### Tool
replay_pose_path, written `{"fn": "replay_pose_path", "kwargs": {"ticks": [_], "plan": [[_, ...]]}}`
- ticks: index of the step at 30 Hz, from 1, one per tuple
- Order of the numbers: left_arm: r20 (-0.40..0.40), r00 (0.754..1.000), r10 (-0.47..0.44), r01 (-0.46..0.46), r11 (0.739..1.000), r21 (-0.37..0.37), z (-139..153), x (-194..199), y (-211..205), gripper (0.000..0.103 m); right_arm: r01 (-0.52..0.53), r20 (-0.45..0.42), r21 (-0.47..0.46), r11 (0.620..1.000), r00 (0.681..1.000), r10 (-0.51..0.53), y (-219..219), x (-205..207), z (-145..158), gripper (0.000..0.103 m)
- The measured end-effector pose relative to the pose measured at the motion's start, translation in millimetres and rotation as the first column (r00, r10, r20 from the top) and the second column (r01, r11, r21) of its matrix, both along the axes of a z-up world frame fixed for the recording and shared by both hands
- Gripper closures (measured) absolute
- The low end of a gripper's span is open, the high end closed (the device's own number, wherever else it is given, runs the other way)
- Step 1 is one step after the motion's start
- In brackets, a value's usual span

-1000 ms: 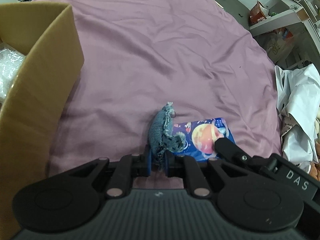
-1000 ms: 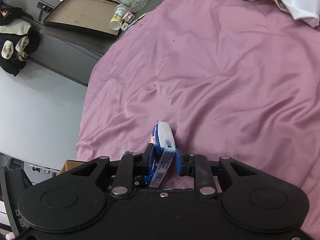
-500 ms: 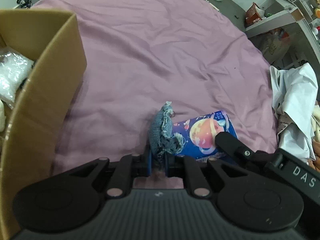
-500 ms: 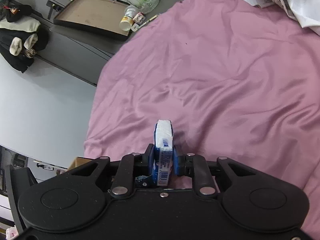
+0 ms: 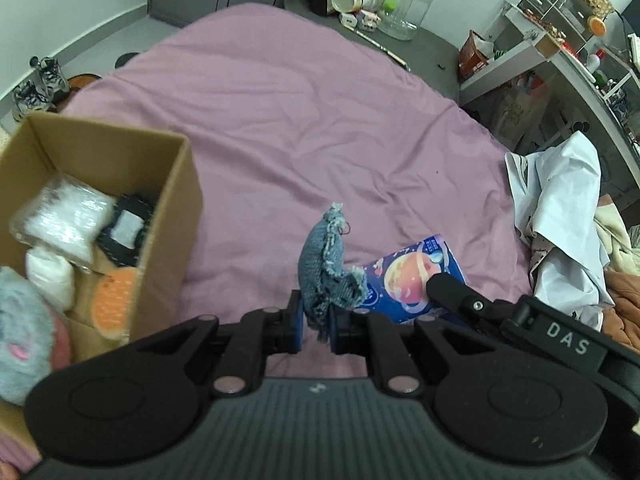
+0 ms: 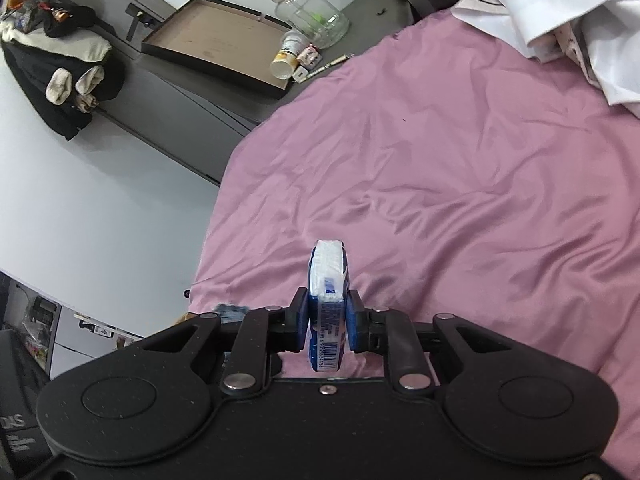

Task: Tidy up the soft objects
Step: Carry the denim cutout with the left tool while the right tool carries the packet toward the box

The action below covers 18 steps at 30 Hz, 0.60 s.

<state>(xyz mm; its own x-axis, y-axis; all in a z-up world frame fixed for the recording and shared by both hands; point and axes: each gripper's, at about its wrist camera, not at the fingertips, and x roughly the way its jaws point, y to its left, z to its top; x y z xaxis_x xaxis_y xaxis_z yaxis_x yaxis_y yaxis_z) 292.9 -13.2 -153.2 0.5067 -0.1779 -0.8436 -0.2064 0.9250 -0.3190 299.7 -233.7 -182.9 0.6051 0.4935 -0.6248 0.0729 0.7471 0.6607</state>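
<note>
Above the pink bedsheet (image 5: 304,120), the left gripper (image 5: 315,322) is clamped tight on a frayed denim scrap (image 5: 322,268), beside the cardboard box (image 5: 176,216) of soft items. The right gripper (image 6: 327,326) has its fingers pressed against both faces of a blue tissue pack (image 6: 326,280), held edge-up clear of the sheet.

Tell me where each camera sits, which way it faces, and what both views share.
Left wrist: on the left gripper, looking down over the pink sheet with the box at left; jaws shut on a denim piece; right gripper's arm intrudes.
Right wrist: on the right gripper, facing across the sheet toward a jar; jaws shut on a tissue pack.
Shared: sheet, jar, tissue pack.
</note>
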Motion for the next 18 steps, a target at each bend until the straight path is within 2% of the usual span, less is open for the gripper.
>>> {"fn": "replay_pose_path", "kwargs": {"ticks": [18], "plan": [[0.042, 0.999, 0.01, -0.011, 0.999, 0.032, 40, -39, 54, 0.092, -0.083, 0.082, -0.027, 0.996, 0.993, 0.085, 30, -18, 24, 0.084]]}}
